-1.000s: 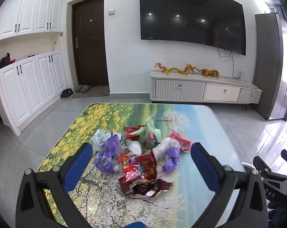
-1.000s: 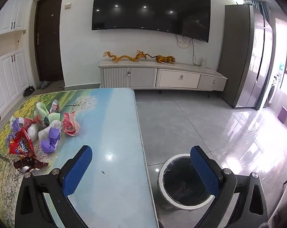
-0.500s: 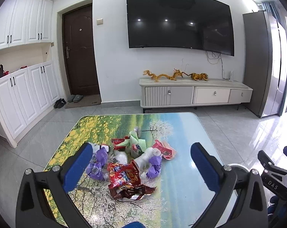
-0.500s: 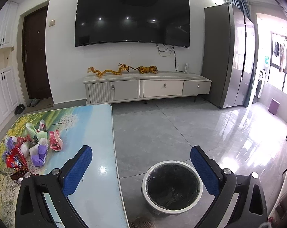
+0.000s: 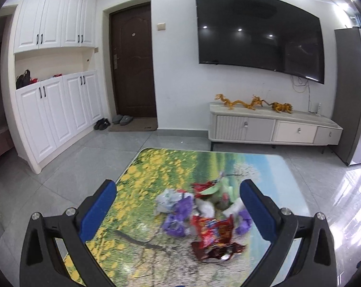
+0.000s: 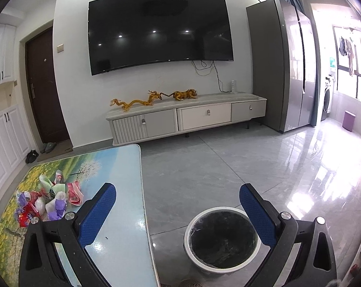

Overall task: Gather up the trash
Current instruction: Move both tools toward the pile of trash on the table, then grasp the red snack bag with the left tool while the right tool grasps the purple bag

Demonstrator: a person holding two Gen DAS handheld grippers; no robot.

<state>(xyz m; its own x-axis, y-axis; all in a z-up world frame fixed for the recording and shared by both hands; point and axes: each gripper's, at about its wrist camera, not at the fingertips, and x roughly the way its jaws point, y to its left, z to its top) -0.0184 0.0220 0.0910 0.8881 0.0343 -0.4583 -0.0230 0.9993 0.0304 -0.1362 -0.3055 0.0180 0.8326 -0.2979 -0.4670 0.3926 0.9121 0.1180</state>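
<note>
A living-room table (image 5: 156, 167) is being shown with a heap of wrappers (image 5: 199, 212) lying just ahead and right of the left gripper (image 5: 178, 212), the nearer one; both it and the right gripper (image 6: 178, 212), raised over the bin (image 6: 222, 241), are being held wide open and empty

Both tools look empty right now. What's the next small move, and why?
Probably ease the left tool down and to the right over the red snack wrapper, the nearest piece of the trash pile. Both tools are open and hold nothing, and all the trash lies on the table. The right tool faces the bin, which looks empty.
</note>
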